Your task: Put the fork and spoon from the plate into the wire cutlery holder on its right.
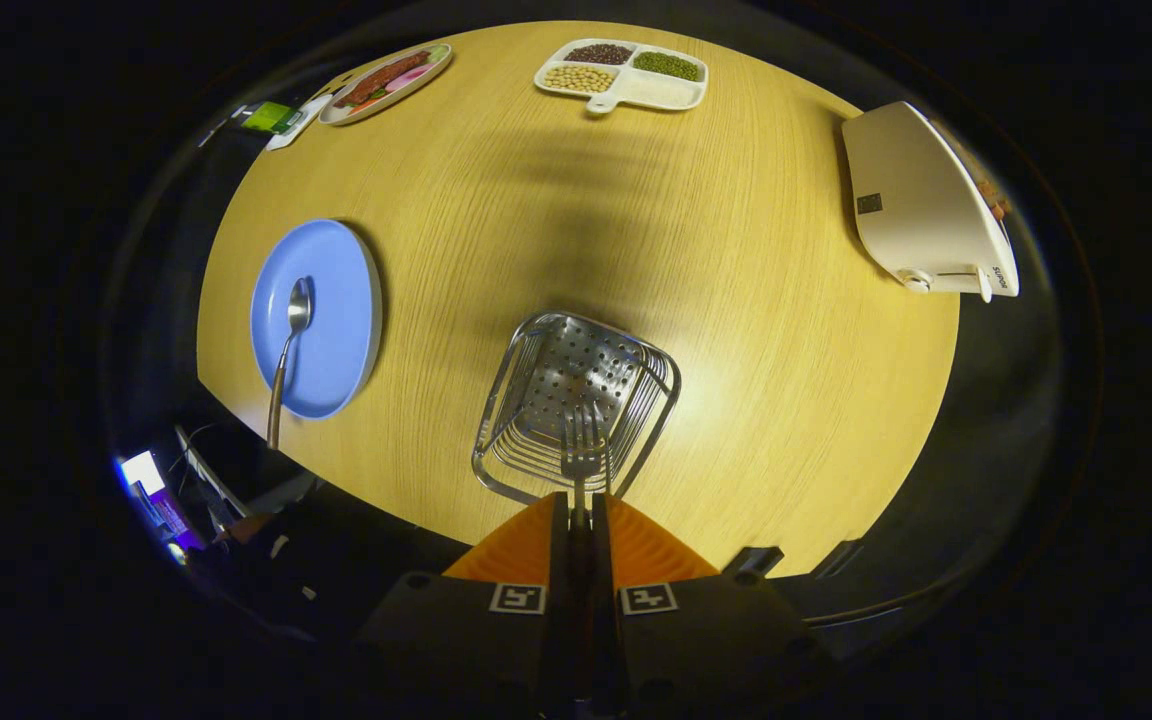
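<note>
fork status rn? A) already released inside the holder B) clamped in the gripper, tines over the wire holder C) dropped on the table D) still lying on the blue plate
B: the gripper has both fingers closed on the fork, whose tines stick out over the wire cutlery holder; just the spoon lies on the blue plate.

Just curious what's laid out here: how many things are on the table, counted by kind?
Cutlery: 2, the fork clamped in the tool over the wire holder, and the spoon on the blue plate.
Plates and trays: 3, blue plate, oval food plate, divided tray.
Wire holders: 1.
White appliances: 1.
Total: 7.
</note>
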